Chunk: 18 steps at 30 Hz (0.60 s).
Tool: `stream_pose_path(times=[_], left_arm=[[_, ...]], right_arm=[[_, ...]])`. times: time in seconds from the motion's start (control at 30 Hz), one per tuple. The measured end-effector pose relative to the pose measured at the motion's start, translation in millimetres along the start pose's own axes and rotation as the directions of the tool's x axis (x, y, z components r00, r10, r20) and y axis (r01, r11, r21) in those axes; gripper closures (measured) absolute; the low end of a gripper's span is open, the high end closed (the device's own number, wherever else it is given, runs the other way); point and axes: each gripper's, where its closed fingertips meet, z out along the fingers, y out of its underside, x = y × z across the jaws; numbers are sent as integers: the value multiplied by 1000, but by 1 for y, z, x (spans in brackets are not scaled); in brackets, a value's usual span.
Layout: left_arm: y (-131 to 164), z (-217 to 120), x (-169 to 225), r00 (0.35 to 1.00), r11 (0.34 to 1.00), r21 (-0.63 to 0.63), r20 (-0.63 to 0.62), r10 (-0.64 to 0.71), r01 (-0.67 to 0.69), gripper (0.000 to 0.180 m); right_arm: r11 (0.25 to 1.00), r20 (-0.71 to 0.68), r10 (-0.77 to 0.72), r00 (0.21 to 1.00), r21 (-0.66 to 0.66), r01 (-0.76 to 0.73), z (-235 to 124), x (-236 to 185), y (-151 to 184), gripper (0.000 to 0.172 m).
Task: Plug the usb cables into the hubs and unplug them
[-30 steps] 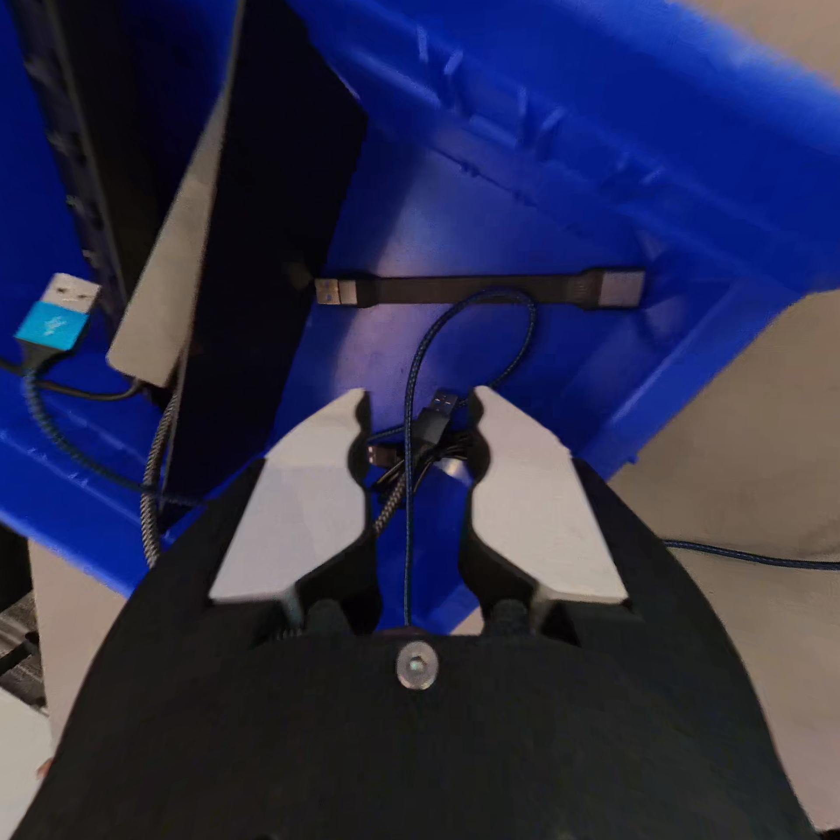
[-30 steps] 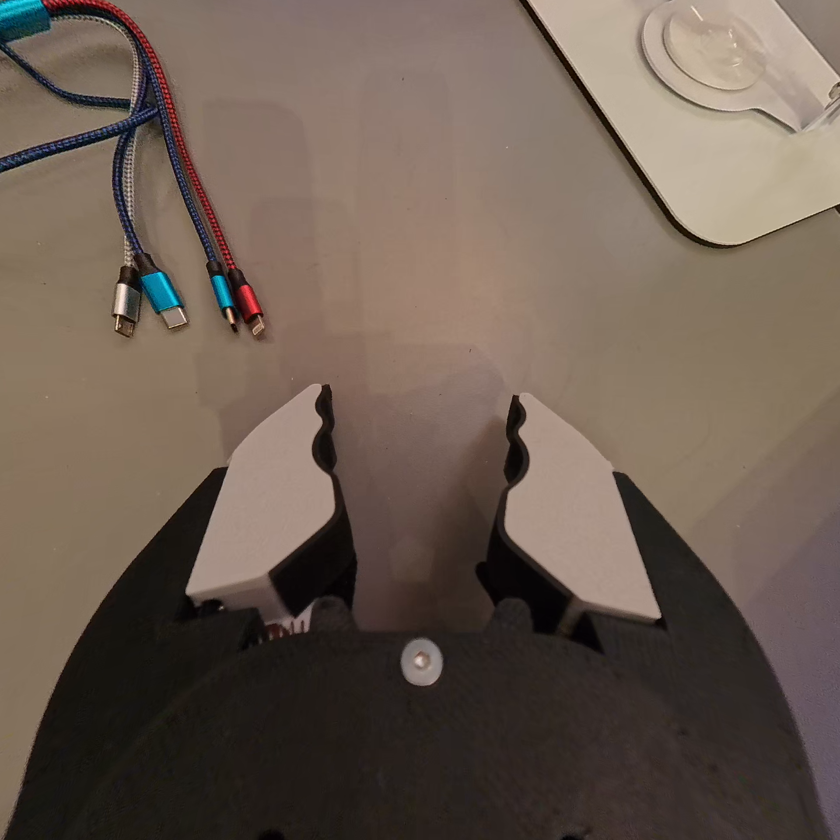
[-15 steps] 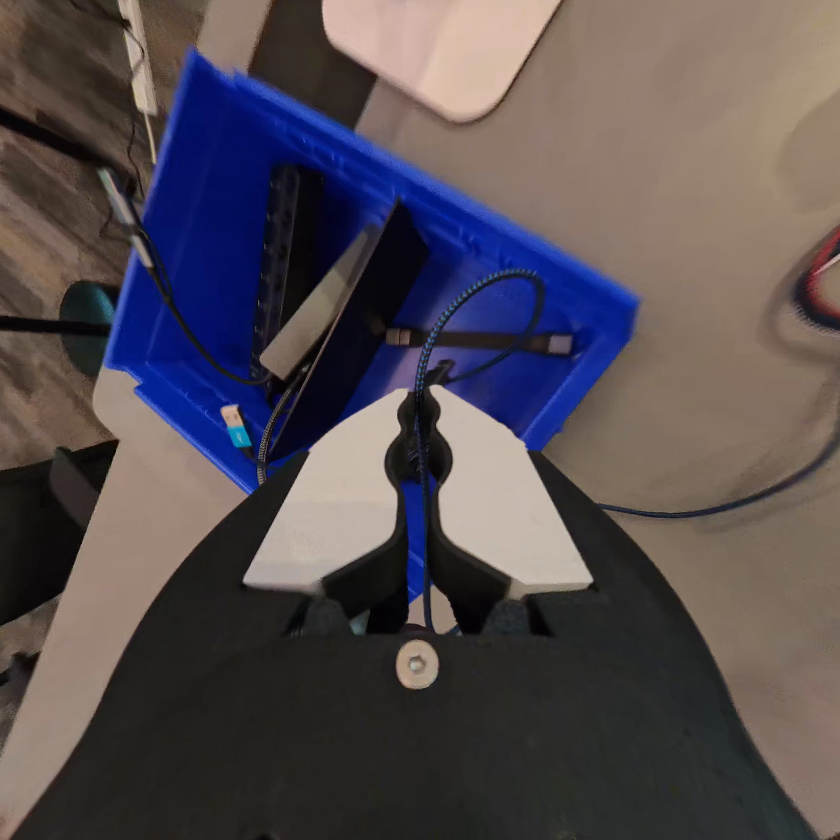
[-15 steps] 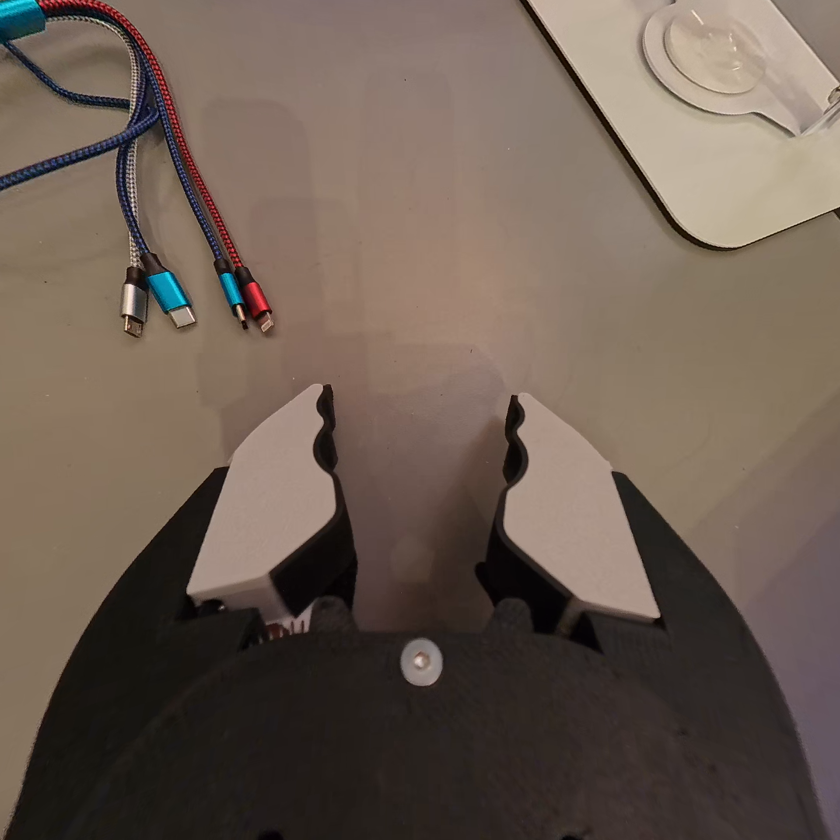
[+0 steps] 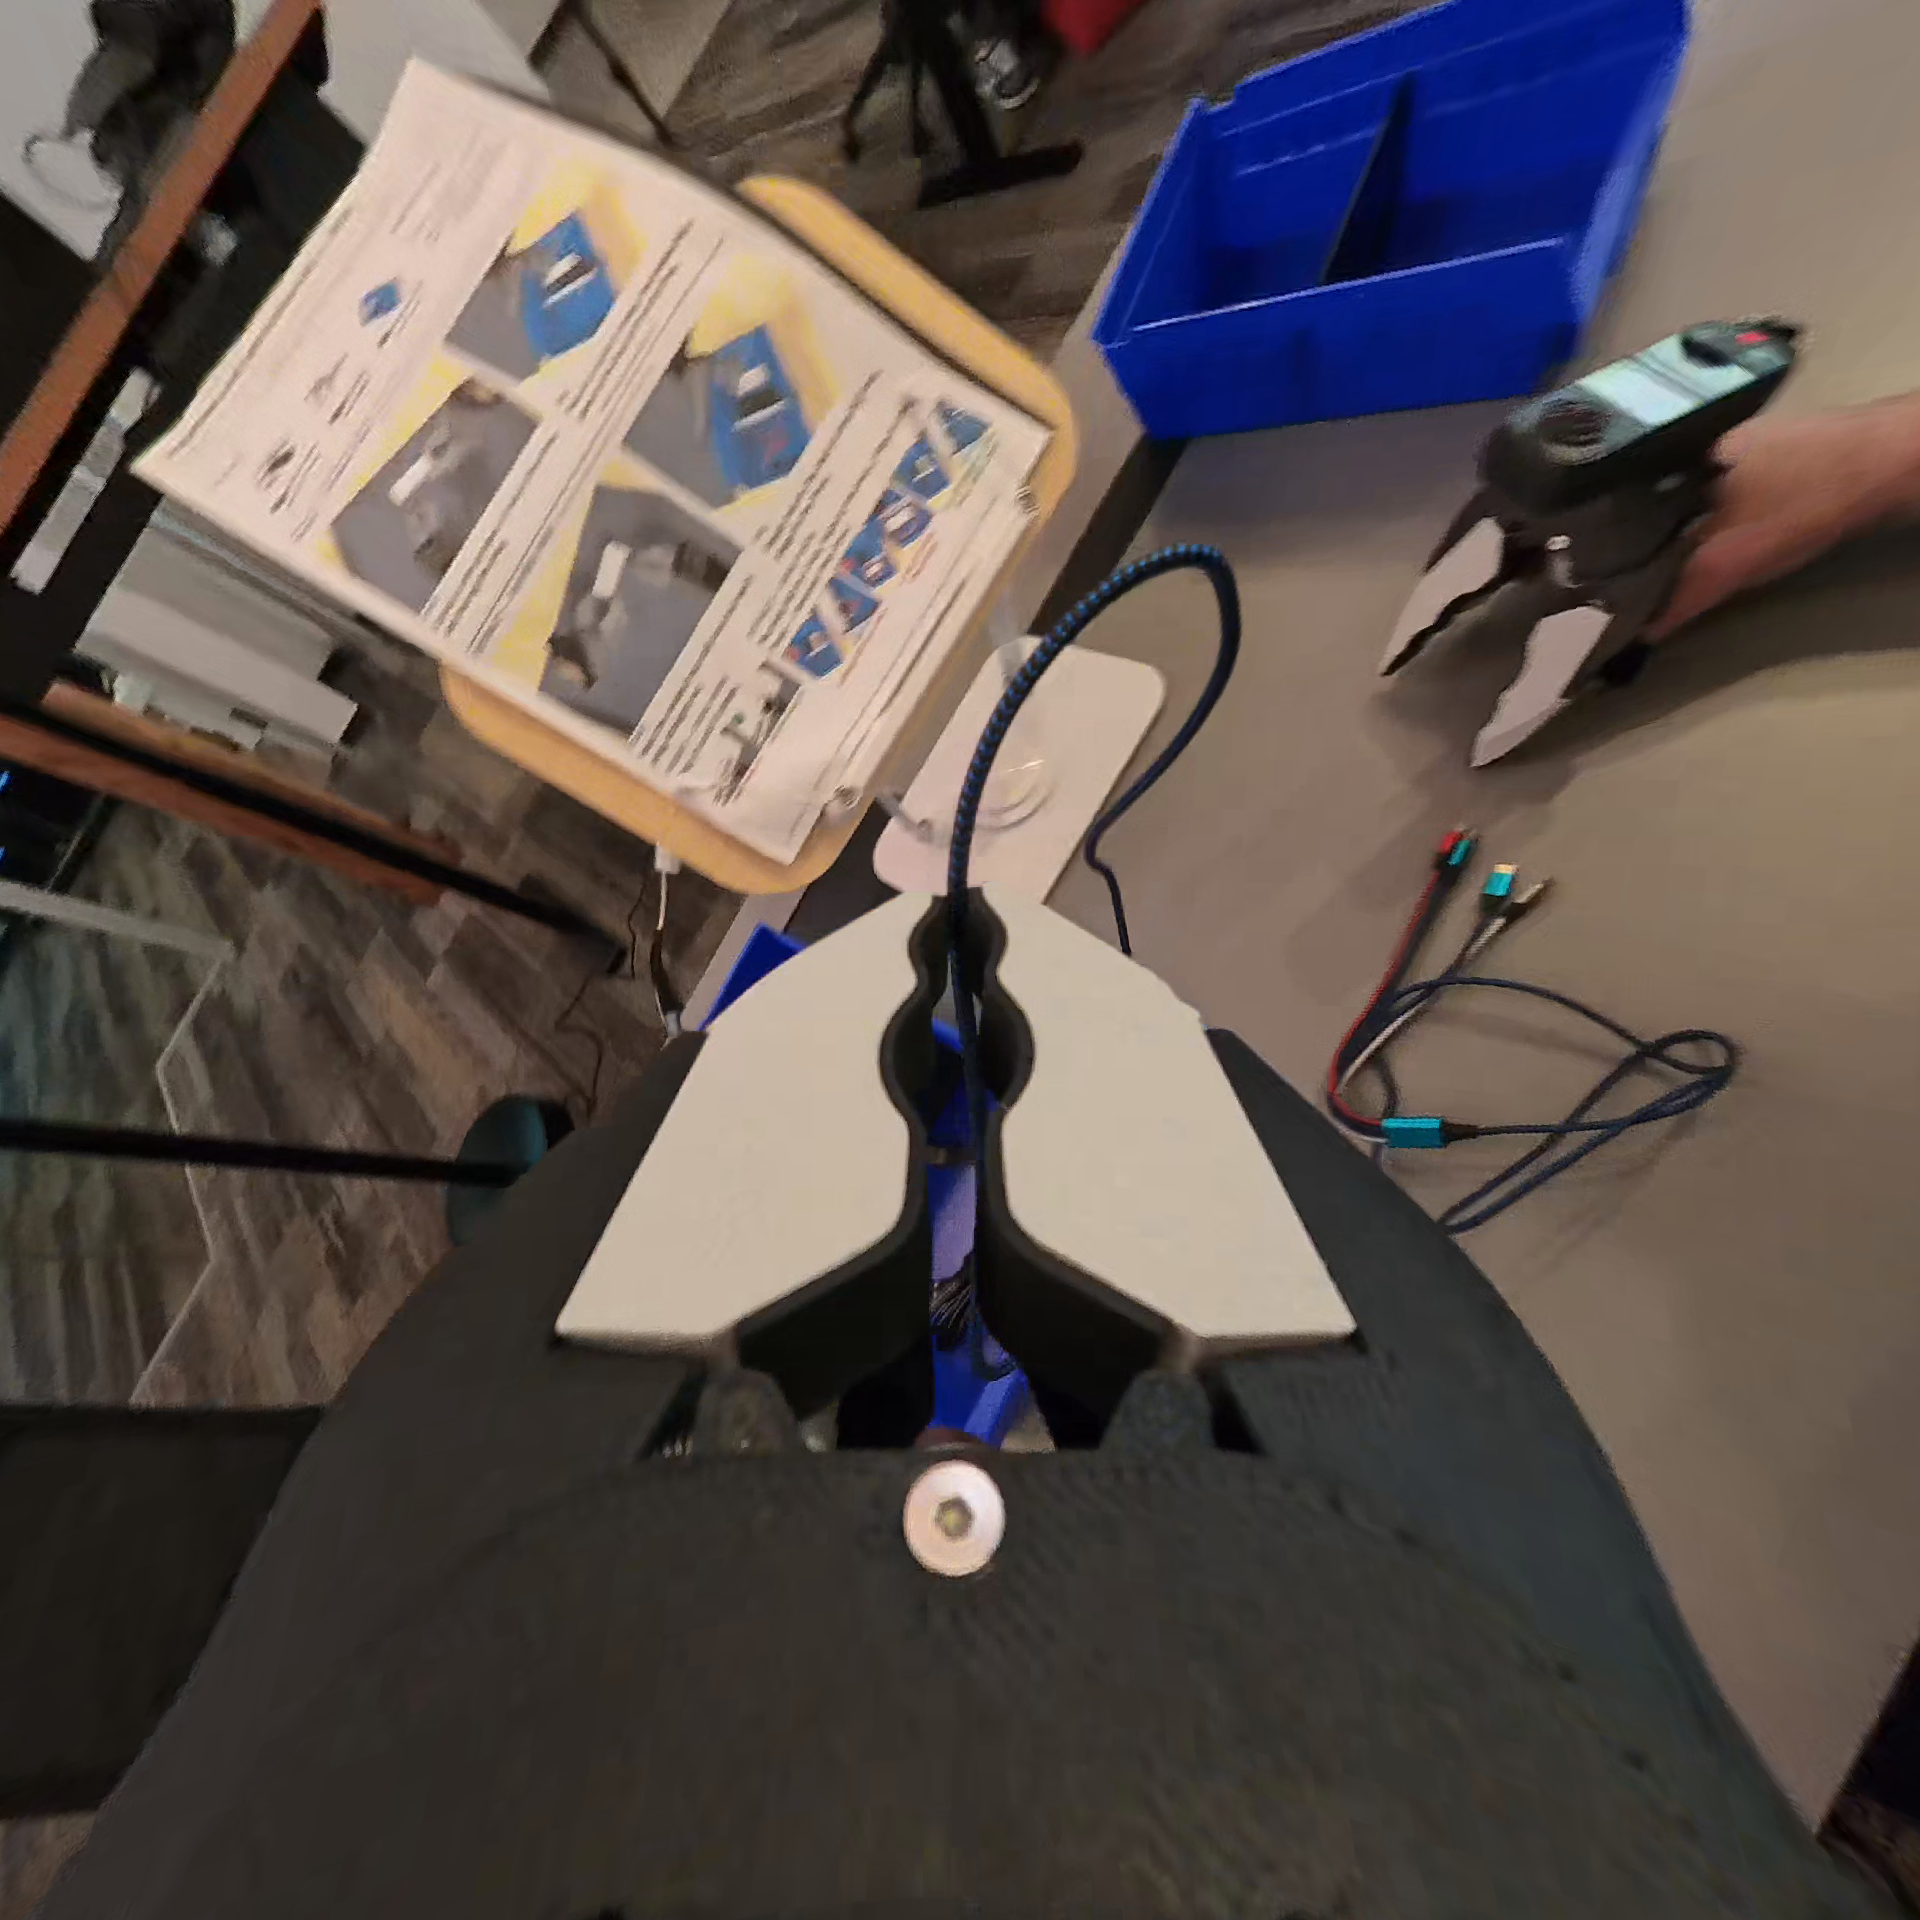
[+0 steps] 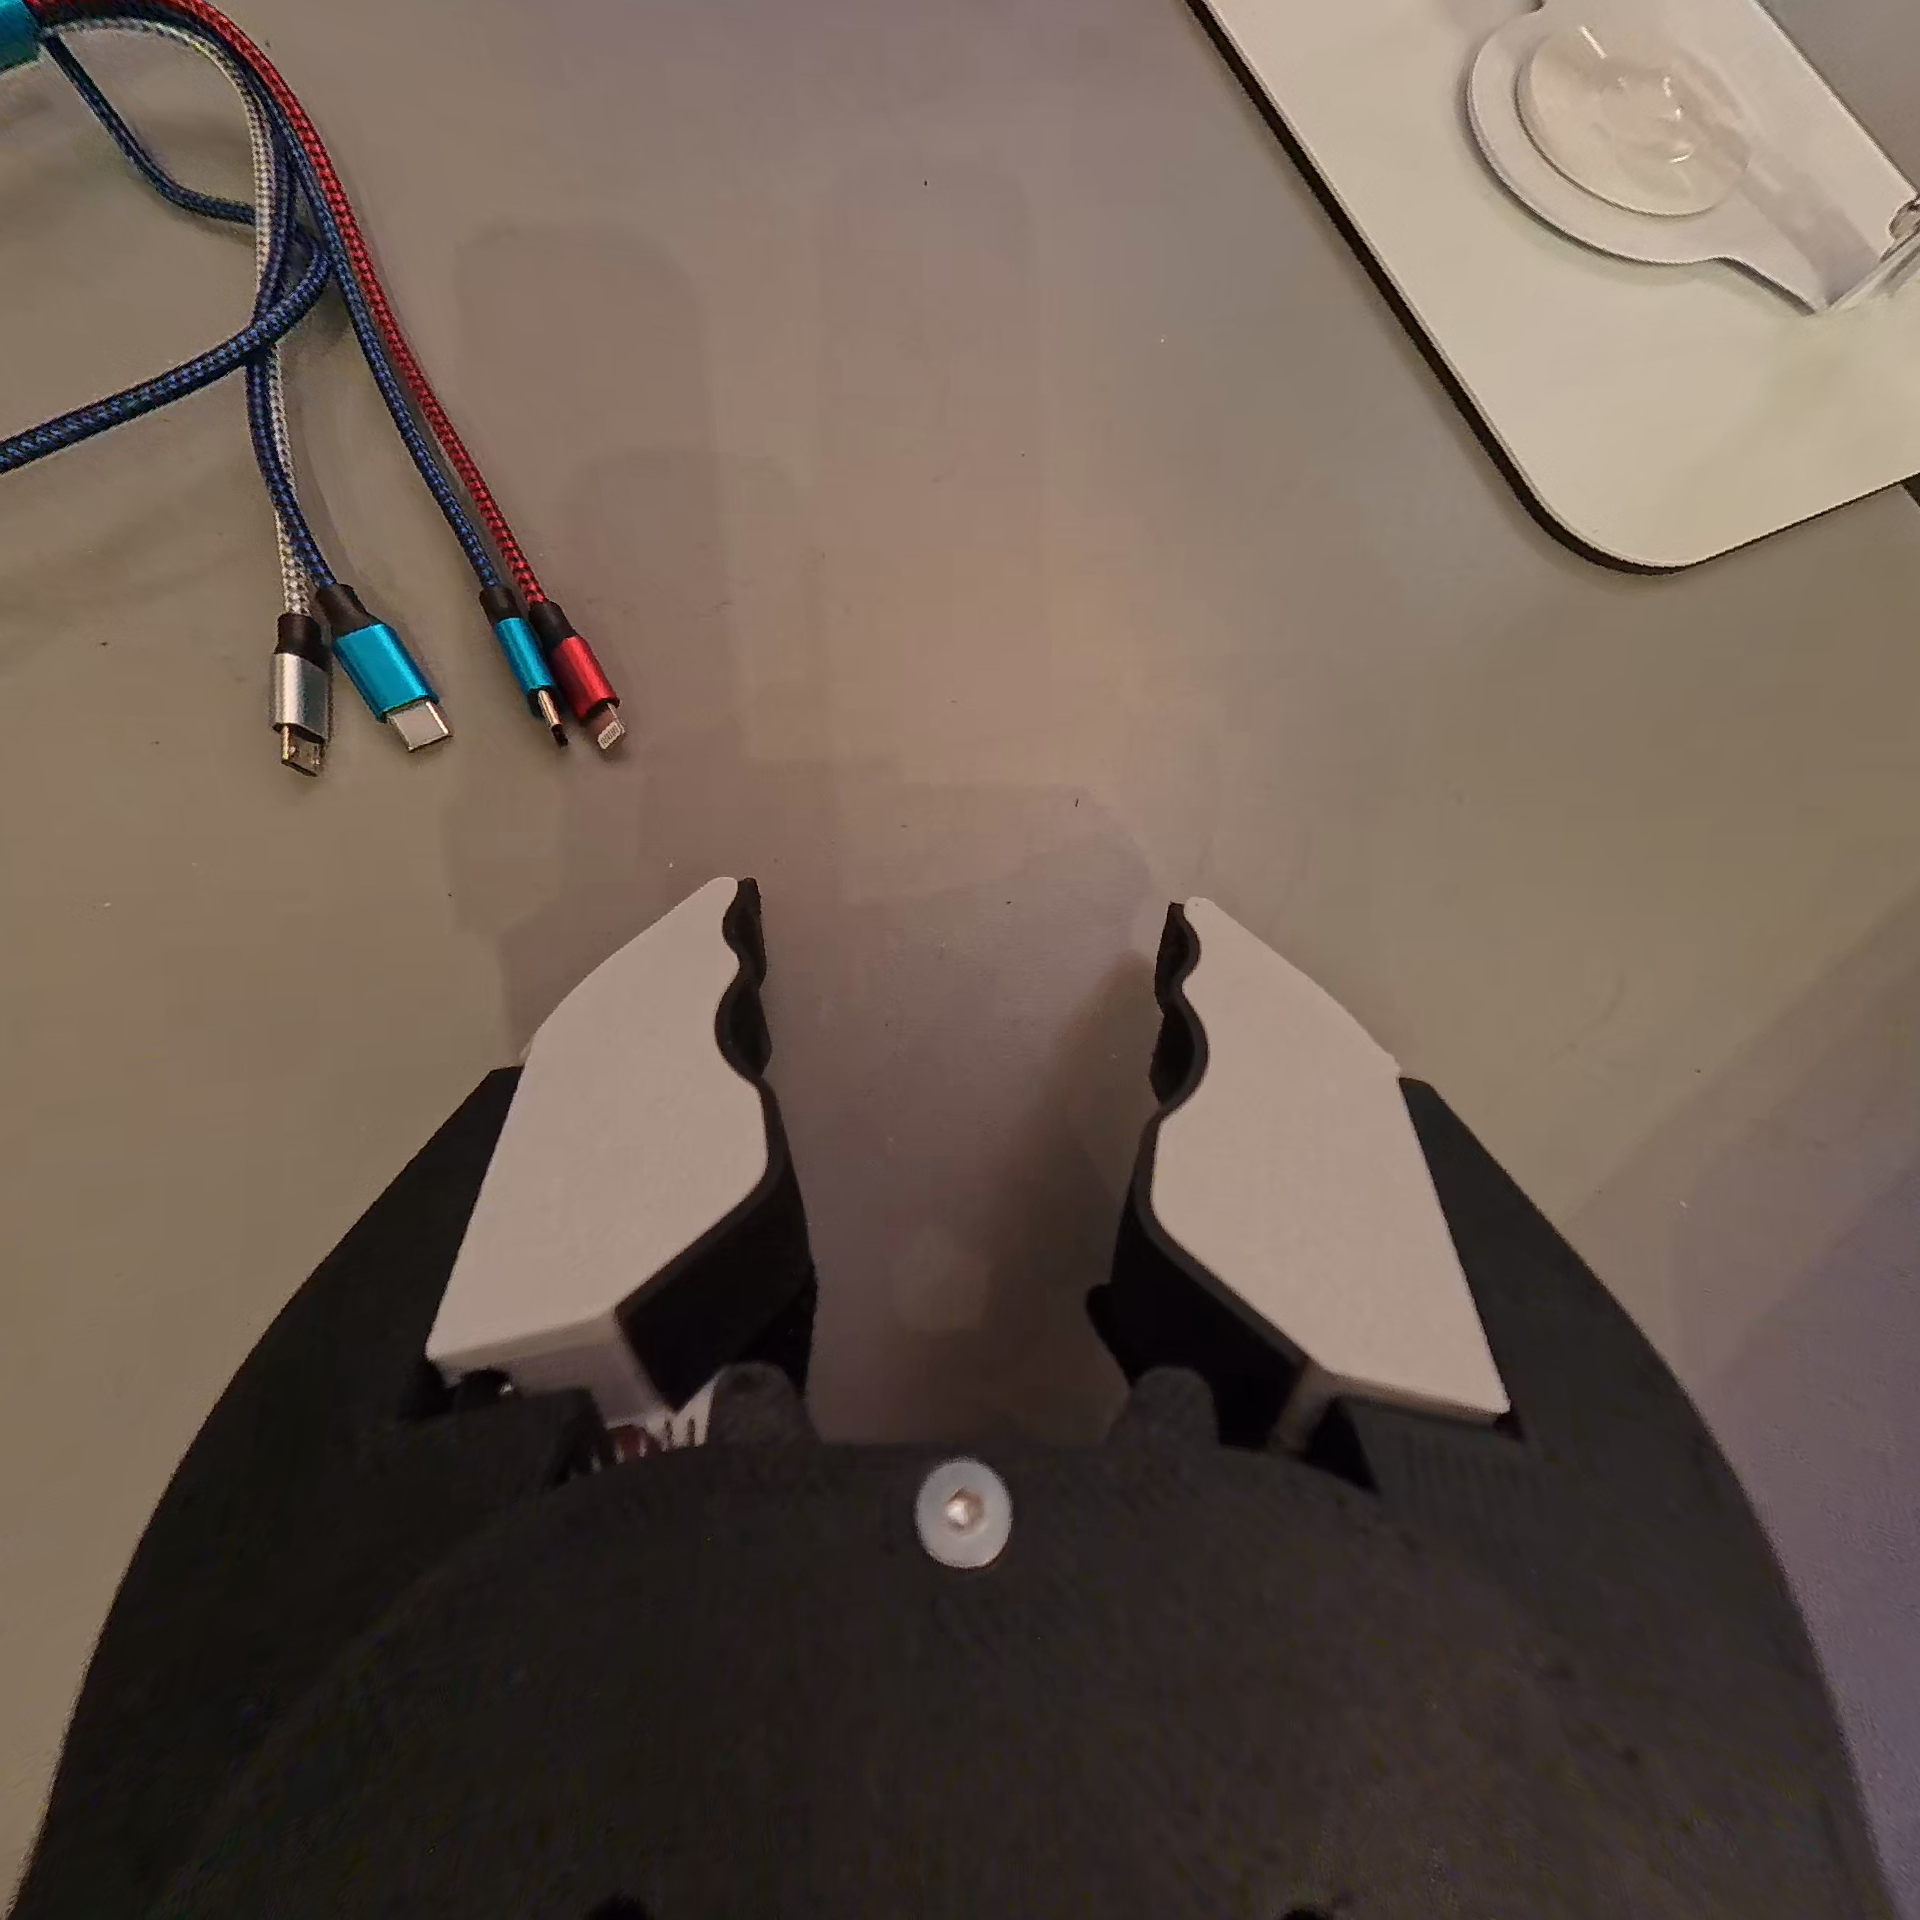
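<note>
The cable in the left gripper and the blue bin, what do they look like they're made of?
Cable: likely woven fabric sheath, matte; a blue-and-black braid pattern shows along its arc. Bin: probably moulded plastic with a slight sheen; uniform blue walls, a moulded rim and a dark divider.

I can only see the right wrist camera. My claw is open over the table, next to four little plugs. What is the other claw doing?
Observer: The left claw is closed on a blue braided cable.
Operator: Where does that cable go?
Observer: It loops up out of the fingertips and comes back down to the grey table.
Operator: Is there a box anywhere?
Observer: Yes, a blue bin sits at the table's far edge, beyond your right claw.
Operator: Anything off the table?
Observer: A board with printed sheets stands tilted beside it.
</note>
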Motion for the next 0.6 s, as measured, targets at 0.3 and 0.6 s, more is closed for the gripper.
stream_pose_path(times=[0.3, 0.6], left_arm=[[40, 74, 123, 929, 987, -40, -333, -163, 158, 177], [168, 159, 178, 844, 930, -309, -428, -323, 199, 112]], right_arm=[[1000, 0, -1, 1000, 0, 1, 0, 0, 0, 100], [1000, 2, 0, 1000, 0, 0, 0, 0, 0, 101]])
